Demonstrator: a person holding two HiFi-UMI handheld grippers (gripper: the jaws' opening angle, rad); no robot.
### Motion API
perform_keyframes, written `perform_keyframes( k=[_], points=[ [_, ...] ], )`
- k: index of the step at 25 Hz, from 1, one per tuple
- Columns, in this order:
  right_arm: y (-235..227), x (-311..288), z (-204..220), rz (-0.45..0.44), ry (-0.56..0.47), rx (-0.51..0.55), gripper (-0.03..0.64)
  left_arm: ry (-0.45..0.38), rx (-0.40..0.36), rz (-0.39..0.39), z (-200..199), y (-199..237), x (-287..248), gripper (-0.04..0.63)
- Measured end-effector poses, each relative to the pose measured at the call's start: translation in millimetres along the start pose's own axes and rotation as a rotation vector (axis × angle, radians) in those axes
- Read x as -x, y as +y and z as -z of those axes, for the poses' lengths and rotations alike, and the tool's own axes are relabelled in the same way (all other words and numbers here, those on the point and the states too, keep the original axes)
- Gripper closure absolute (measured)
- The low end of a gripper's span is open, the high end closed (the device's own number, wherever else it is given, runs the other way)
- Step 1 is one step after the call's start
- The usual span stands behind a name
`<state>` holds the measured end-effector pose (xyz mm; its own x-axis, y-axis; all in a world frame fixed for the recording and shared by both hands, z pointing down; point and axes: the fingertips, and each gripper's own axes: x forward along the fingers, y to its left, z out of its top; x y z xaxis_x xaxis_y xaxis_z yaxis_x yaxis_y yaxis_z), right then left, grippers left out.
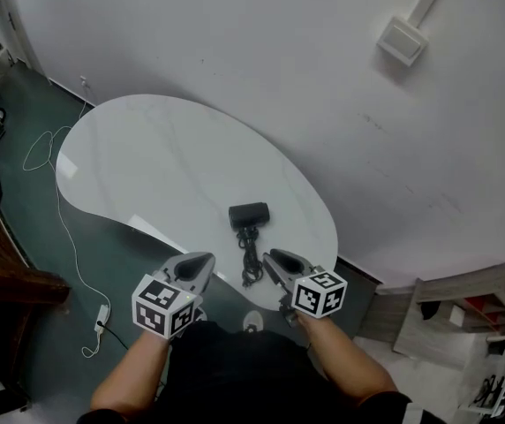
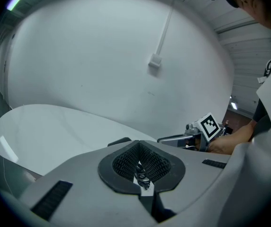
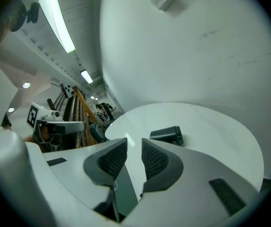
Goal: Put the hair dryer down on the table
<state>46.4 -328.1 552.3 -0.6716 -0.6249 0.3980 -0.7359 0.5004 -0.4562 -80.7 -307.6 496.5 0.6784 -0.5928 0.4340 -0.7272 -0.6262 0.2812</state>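
While hair dryer (image 1: 249,214) lies on table (image 1: 146,157) near its 5 o'clock edge, cord (image 1: 249,259) trailing toward 6 o'clock, left gripper (image 1: 201,261) at dryer's 7 o'clock is closed, empty, and right gripper (image 1: 275,256) at 5 o'clock parted, empty.

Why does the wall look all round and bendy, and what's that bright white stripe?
Both gripper views use a wide lens that curves the wall and darkens the corners; in the right gripper view the stripe is a ceiling light, glaring white; the head view is evenly lit, with the hair dryer sharp on the table.
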Motion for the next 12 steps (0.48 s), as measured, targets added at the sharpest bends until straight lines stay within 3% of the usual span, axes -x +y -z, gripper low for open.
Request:
perform_keyframes(
  k=[3,12],
  points=[
    [14.2,21.1,-17.0,-0.017,-0.064,0.018,0.592,-0.004,-0.014,0.027,-4.3,-12.4,-2.3,0.584],
    [32.7,61.3,-27.1,-0.003,-0.132,0.043,0.609,-0.017,-0.047,0.051,-9.2,-27.5,2.5,0.584]
  ],
)
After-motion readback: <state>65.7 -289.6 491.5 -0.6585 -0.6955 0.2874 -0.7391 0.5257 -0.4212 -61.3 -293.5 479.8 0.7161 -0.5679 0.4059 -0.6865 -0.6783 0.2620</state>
